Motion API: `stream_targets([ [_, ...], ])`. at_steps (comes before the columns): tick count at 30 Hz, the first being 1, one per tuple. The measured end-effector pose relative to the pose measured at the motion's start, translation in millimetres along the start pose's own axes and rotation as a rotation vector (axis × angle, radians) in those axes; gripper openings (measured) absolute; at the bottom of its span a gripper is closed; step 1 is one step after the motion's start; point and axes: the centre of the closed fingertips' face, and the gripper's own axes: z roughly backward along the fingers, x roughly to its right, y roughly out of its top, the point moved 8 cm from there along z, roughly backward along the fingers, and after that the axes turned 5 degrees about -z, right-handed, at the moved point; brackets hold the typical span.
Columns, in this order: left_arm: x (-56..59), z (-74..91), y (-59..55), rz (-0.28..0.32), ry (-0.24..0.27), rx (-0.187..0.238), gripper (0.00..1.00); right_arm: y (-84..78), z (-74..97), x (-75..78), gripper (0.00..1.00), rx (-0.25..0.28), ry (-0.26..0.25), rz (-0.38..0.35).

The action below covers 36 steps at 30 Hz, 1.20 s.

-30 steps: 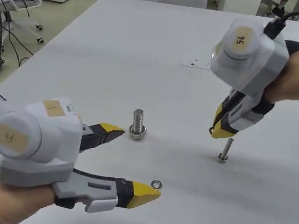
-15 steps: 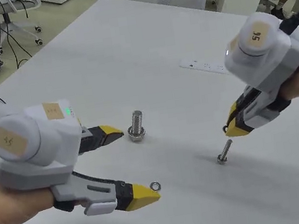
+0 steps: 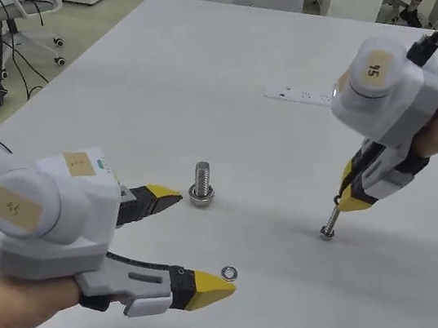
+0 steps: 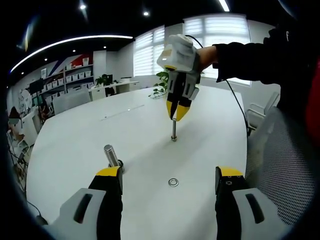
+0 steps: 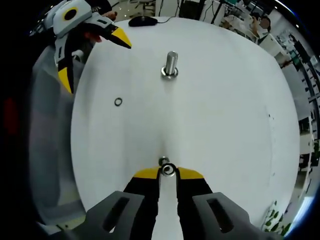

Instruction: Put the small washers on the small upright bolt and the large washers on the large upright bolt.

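The small bolt [image 3: 329, 222] stands on the white table, leaning a little. My right gripper [image 3: 352, 196] hovers right over its top, shut on a small washer [image 5: 168, 169]; the bolt's tip [image 5: 163, 161] shows just beyond the jaws. The large bolt [image 3: 202, 181] stands upright mid-table with a ring around its base. A loose small washer [image 3: 229, 273] lies flat near the front edge. My left gripper [image 3: 187, 239] is open and low over the table, with that washer [image 4: 173, 182] just ahead between its yellow fingertips [image 4: 108, 172].
The white table [image 3: 190, 77] reaches far back, with a flat white strip [image 3: 300, 96] lying behind the right gripper. Office chairs and cables stand beyond the left edge, and desks at the back right.
My right gripper has moved a little right and come down, so its tips are now at the top of the small bolt. The left gripper has stayed put.
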Motion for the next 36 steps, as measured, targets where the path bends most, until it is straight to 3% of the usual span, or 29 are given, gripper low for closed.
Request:
stream_targets([
  [36, -0.4, 1.5, -1.3, 0.005, 0.006, 0.0, 0.75, -0.2, -8.2, 0.5, 0.13, -0.009, 0.02, -0.007],
])
